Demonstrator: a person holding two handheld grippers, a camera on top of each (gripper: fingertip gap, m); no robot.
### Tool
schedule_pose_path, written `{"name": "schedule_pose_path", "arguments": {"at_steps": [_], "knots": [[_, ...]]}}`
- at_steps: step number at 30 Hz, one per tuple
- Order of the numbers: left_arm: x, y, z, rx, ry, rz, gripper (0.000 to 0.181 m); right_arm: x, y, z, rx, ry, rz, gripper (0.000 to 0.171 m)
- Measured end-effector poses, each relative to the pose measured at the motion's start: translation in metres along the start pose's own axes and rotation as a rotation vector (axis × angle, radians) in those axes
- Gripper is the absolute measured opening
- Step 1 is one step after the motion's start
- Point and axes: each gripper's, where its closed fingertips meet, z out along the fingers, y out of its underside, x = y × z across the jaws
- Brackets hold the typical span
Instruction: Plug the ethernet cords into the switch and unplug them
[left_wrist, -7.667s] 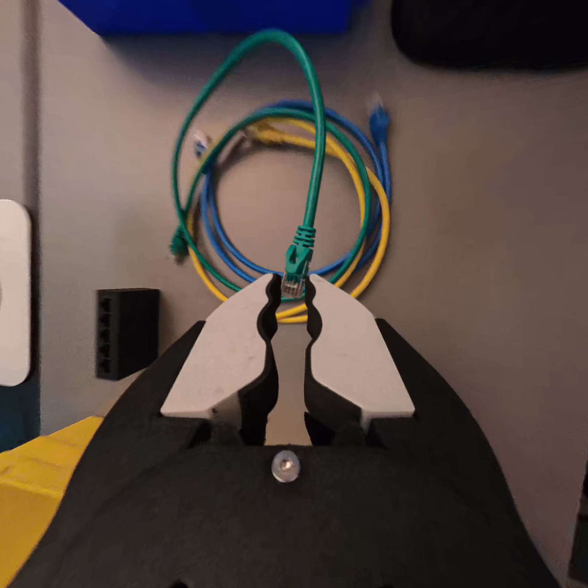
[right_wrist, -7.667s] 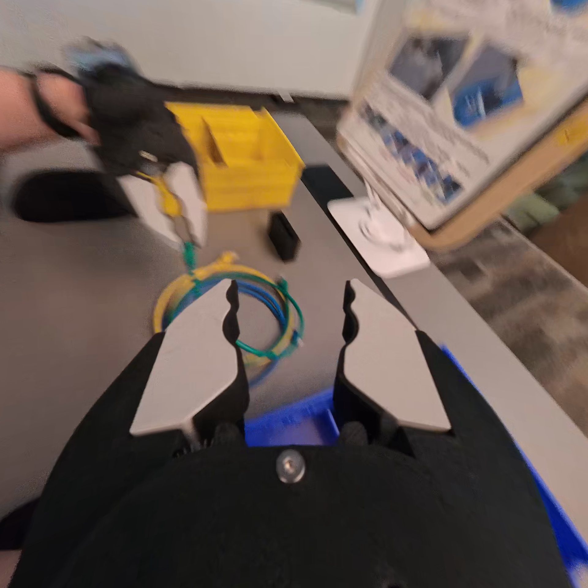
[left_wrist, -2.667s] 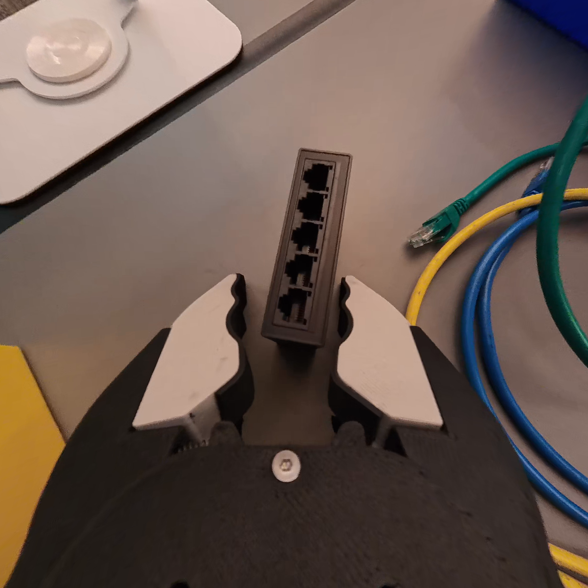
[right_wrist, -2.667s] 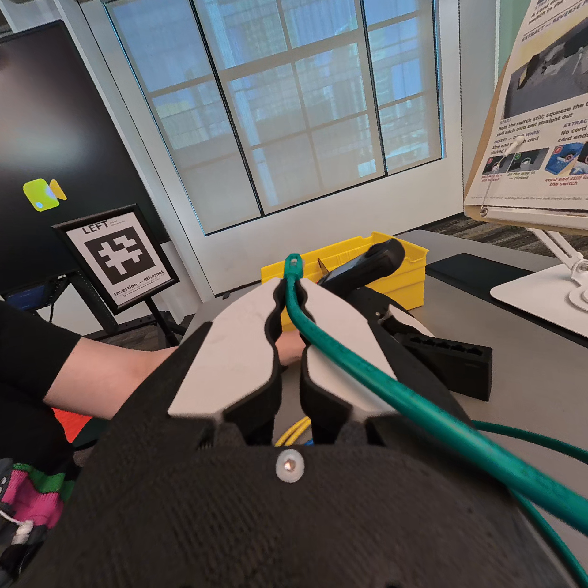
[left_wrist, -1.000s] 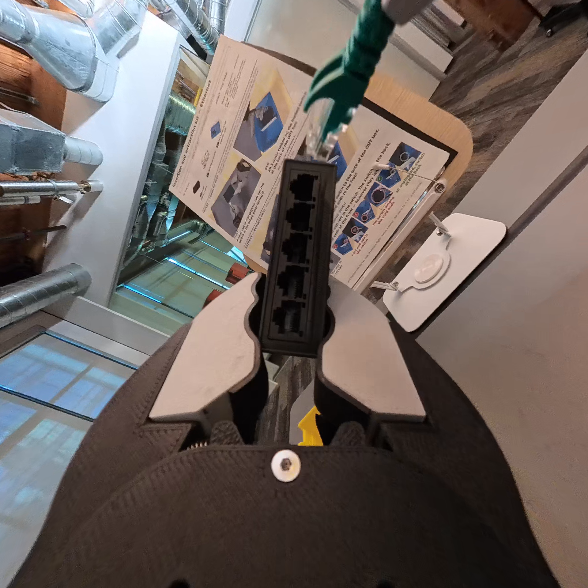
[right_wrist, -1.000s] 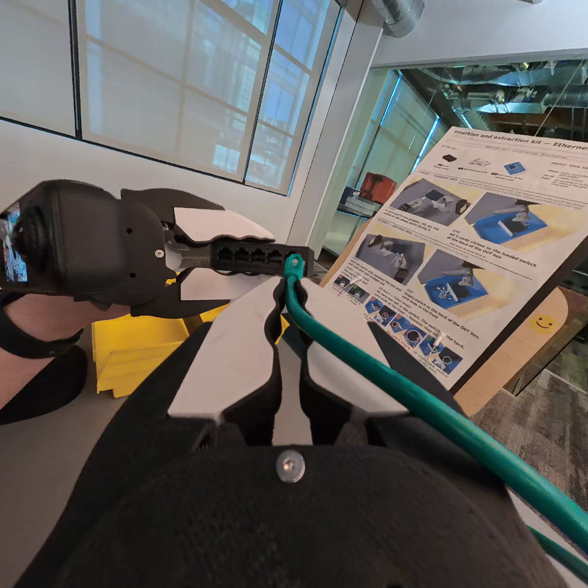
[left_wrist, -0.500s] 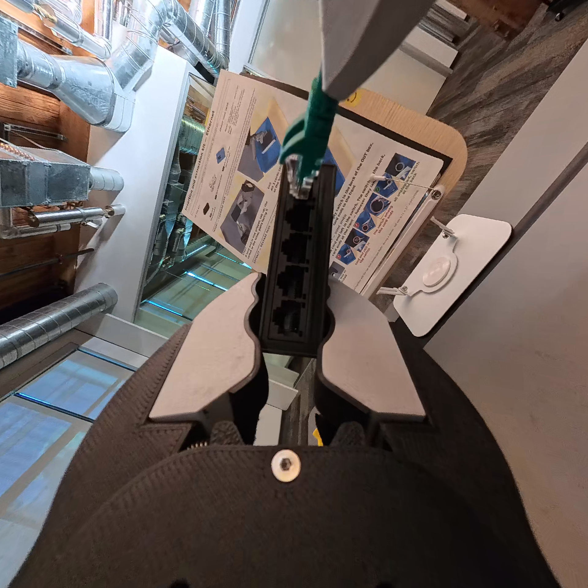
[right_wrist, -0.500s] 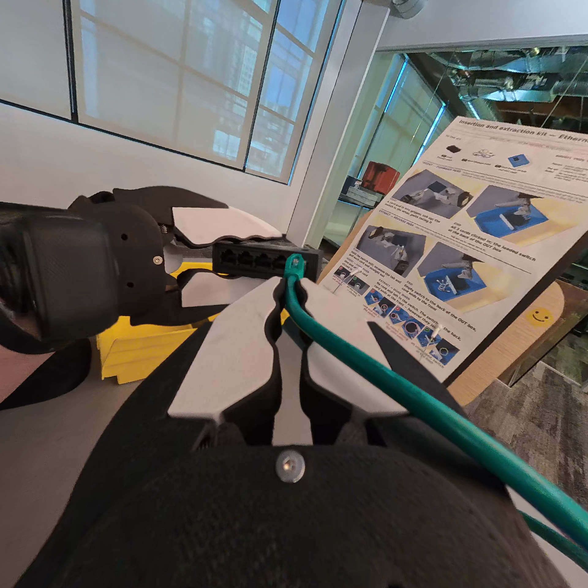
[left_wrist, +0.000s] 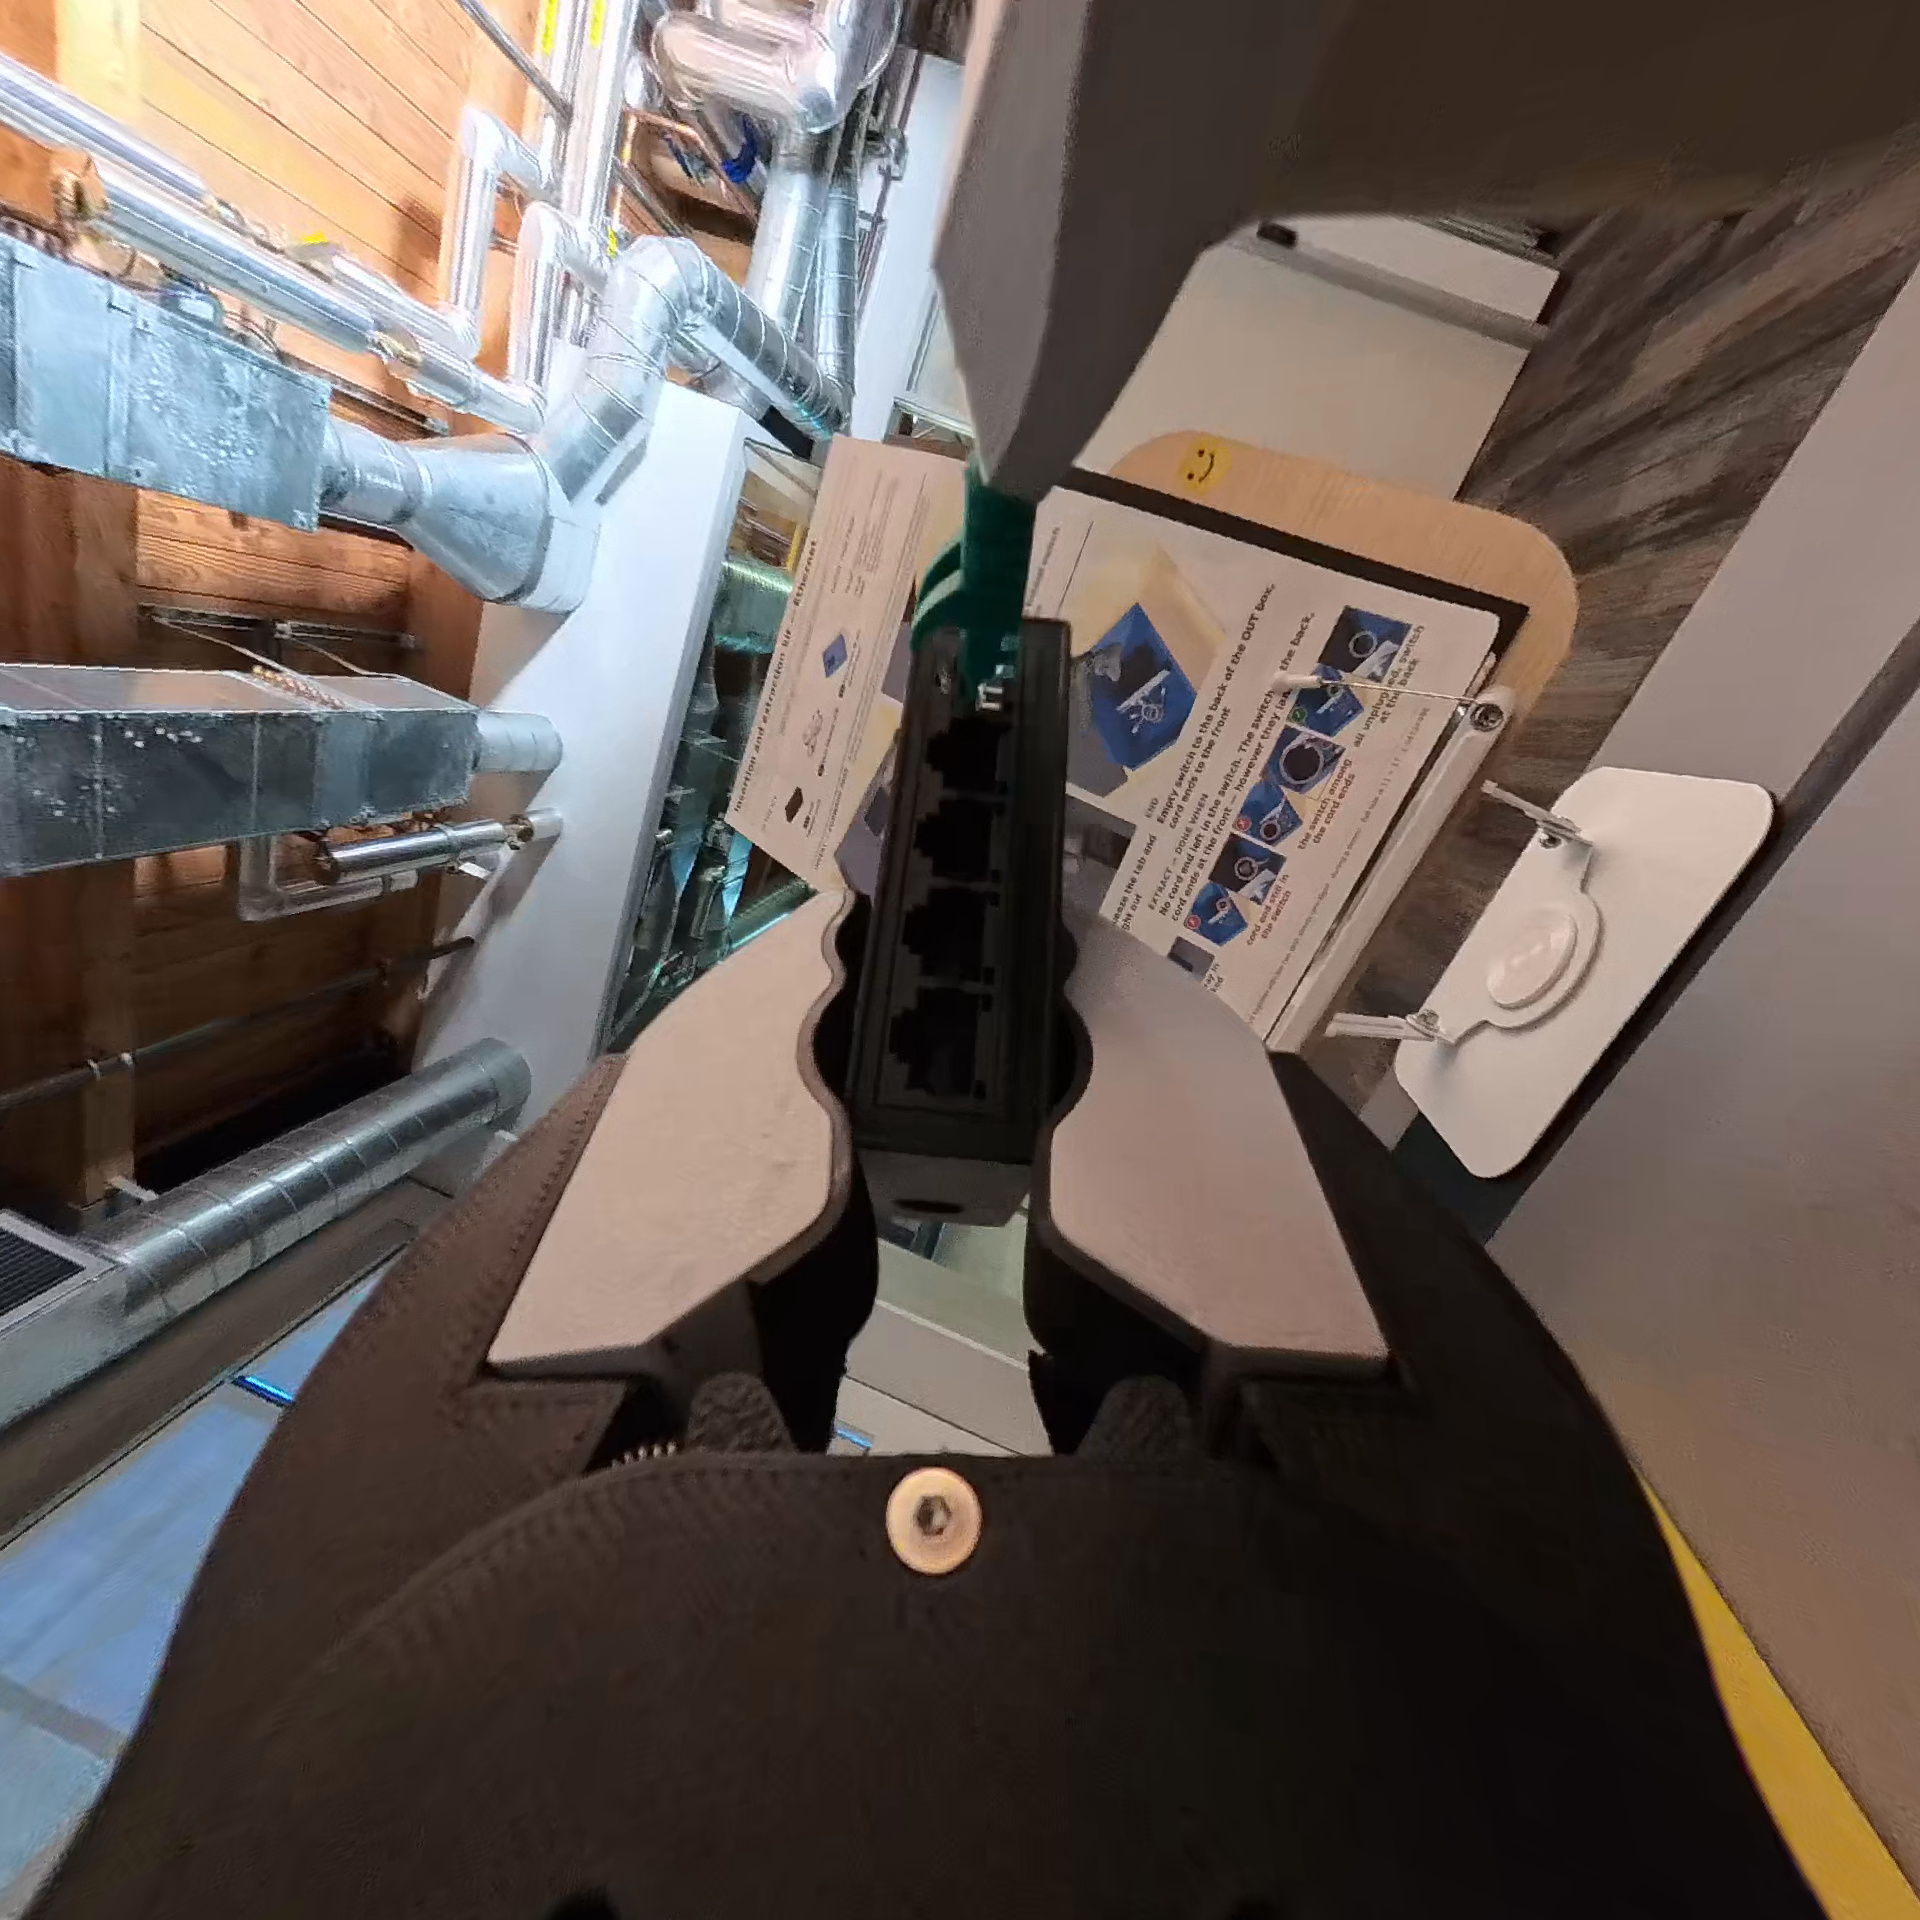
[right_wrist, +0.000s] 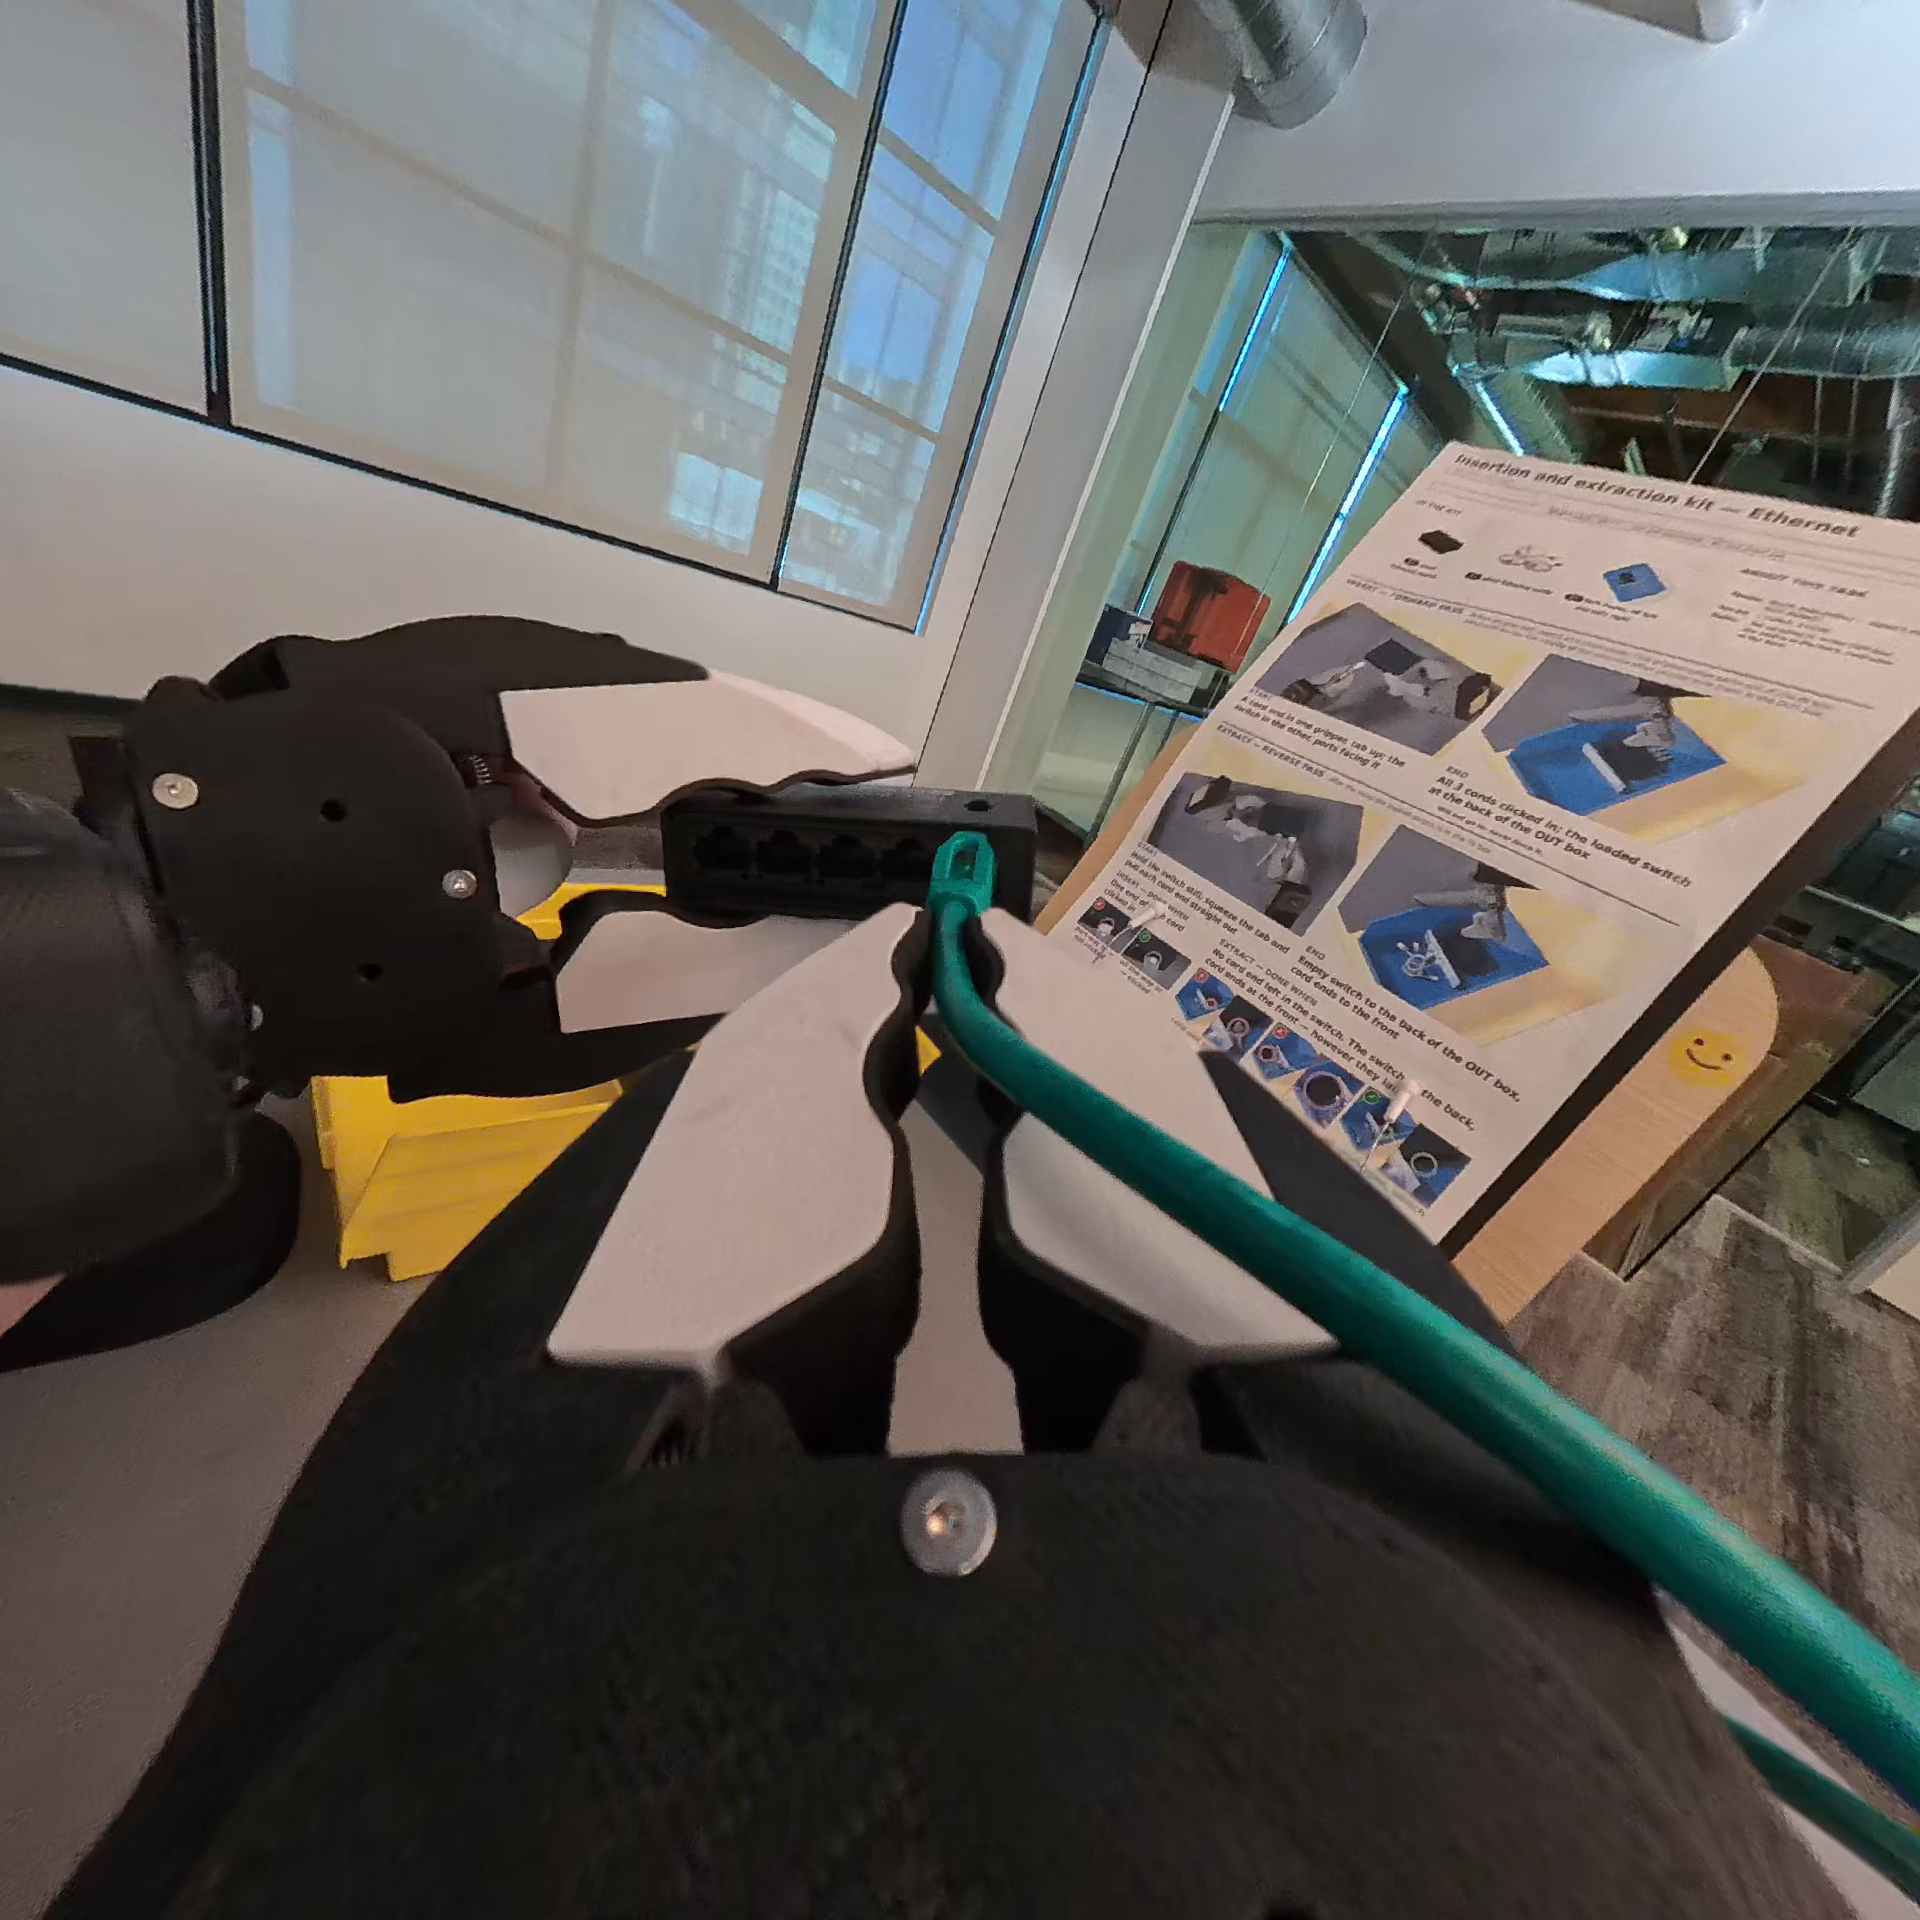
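My left gripper (left_wrist: 954, 925) is shut on the black ethernet switch (left_wrist: 961, 894) and holds it up in the air, ports facing the camera. My right gripper (right_wrist: 951, 930) is shut on the green ethernet cord (right_wrist: 1351, 1288) just behind its plug (right_wrist: 961, 868). The green plug (left_wrist: 982, 592) sits in the switch's end port, farthest from my left fingers. In the right wrist view the switch (right_wrist: 847, 852) lies sideways in the left gripper (right_wrist: 727, 831). The right gripper's grey finger (left_wrist: 1143, 208) fills the top of the left wrist view.
A yellow bin (right_wrist: 457, 1153) stands on the grey table (right_wrist: 156, 1507) behind the left gripper. An instruction board (right_wrist: 1507, 831) leans on a white stand (left_wrist: 1558, 966) at the table's edge. The cord trails off to the lower right. Spacing between my two grippers at the tips: around 7 centimetres.
The right gripper has brought the green plug from beside the switch's end down into the end port. Both grippers have come closer together; the left one still holds the switch.
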Motion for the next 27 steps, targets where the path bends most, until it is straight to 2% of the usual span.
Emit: {"name": "schedule_pose_path", "arguments": {"at_steps": [10,17,23,25,27], "knots": [[-0.017,-0.022,-0.012,0.105,-0.064,-0.149,0.031,-0.007,-0.026,-0.015,0.167,0.098,-0.180,0.006],[-0.026,-0.038,-0.024,0.191,-0.032,-0.249,0.054,-0.019,-0.040,-0.023,0.245,0.141,-0.286,0.006],[-0.016,-0.052,-0.034,0.310,0.208,-0.434,0.093,-0.017,-0.042,-0.027,0.243,0.185,-0.359,0.006],[-0.016,-0.054,-0.041,0.385,0.331,-0.579,0.094,-0.016,-0.043,-0.028,0.244,0.193,-0.378,0.006],[-0.024,-0.048,-0.042,0.427,0.450,-0.812,0.098,-0.017,-0.043,-0.028,0.248,0.200,-0.409,0.005]]}}
